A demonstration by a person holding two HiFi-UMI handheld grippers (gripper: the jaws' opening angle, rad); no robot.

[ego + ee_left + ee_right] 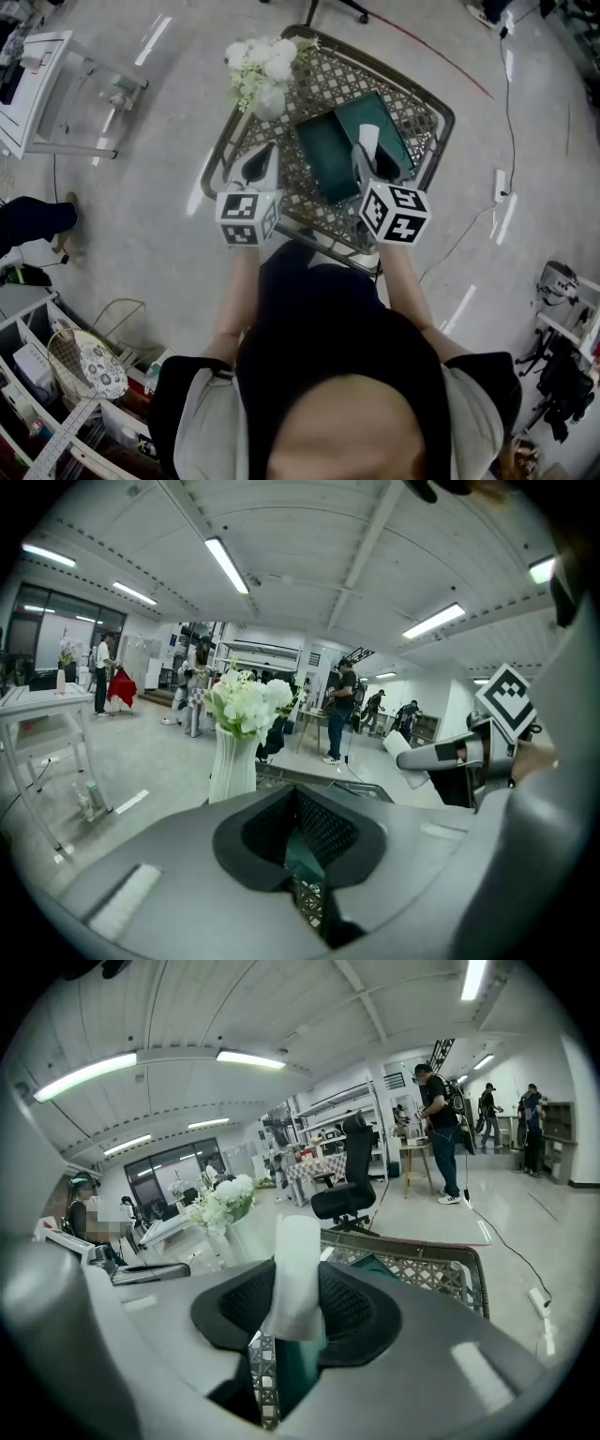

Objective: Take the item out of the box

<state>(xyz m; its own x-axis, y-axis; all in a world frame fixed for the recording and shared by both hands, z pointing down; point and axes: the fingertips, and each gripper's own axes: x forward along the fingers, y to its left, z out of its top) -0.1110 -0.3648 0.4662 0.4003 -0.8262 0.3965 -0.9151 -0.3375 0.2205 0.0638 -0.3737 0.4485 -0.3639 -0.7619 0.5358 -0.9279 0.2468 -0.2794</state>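
Head view looks down on the person leaning over a lattice-topped metal desk [424, 92], a claw in each hand. The right claw [364, 157] is pinched shut on a white tissue [369, 137], which stands upright between its jaws over the right end of the green box [333, 141]. From here I can't tell whether the tissue's lower end is clear of the box. Right gripper view has the tissue [296, 1269] rising straight up out of the claw [286, 1340], with the box's green showing below it. The left claw [263, 156] hangs beside the box's left edge, jaws a little apart and empty; through that gap only lattice and green show. A vase of white flowers [262, 67] stands at the desk's far left corner.
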